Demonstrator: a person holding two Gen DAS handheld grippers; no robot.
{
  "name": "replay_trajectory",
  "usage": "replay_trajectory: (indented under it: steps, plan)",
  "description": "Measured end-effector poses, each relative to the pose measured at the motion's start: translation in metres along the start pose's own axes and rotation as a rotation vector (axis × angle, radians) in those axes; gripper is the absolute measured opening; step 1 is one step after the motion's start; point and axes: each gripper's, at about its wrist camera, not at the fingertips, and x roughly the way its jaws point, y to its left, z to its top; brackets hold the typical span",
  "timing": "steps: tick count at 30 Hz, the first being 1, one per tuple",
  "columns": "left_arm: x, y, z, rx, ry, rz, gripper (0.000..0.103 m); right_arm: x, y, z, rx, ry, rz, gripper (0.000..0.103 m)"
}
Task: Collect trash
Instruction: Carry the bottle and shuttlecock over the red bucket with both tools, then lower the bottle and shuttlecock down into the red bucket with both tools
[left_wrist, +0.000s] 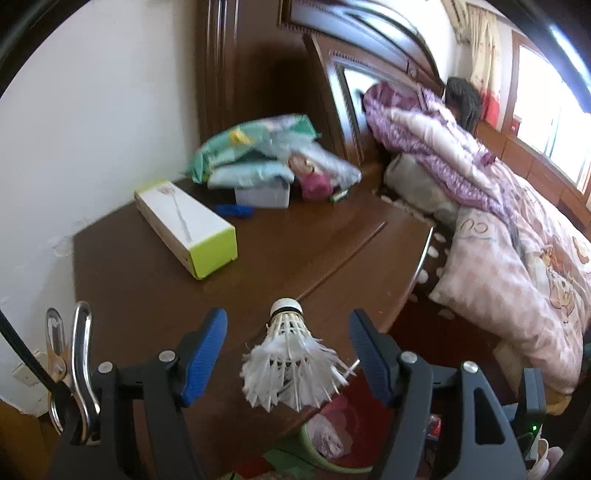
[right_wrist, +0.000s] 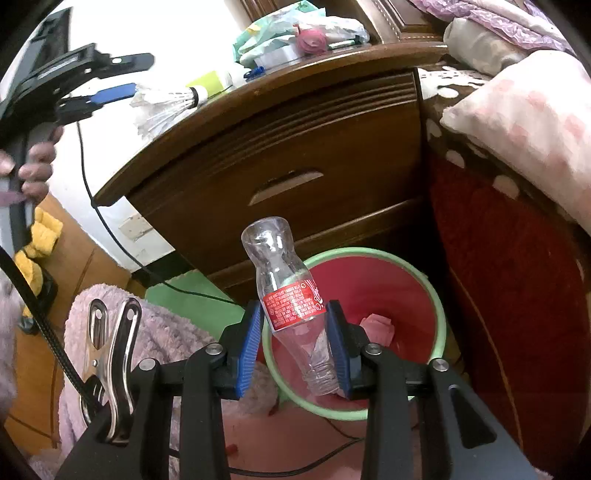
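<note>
The right tool (right_wrist: 295, 343) pinches an empty bottle (right_wrist: 286, 295) at its red label, neck toward the camera, right over the near rim of the bin (right_wrist: 437, 306) on the floor. To drop it cleanly, carry it a little farther over the red liner, then spread the fingers. The left tool (left_wrist: 286, 354) is spread wide around a shuttlecock (left_wrist: 291, 363) at the near edge of the tabletop (left_wrist: 147, 280); its pads look apart from the feathers. Close gently on the skirt before lifting toward the bin.
</note>
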Motion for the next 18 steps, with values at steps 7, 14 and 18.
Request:
replay_trajectory:
  steps: [7,14,18]
  plan:
    - [0.035,0.002,-0.003,-0.022,0.064,0.001,0.072,0.003,-0.001,-0.003,-0.007,0.009,-0.004,0.036]
    - [0.050,0.005,-0.011,-0.048,0.084,0.043,0.052,0.007,-0.005,-0.004,0.009,0.021,0.002,0.036]
    - [0.051,0.008,-0.013,-0.055,0.072,0.060,0.036,0.008,-0.006,-0.004,0.012,0.025,0.003,0.036]
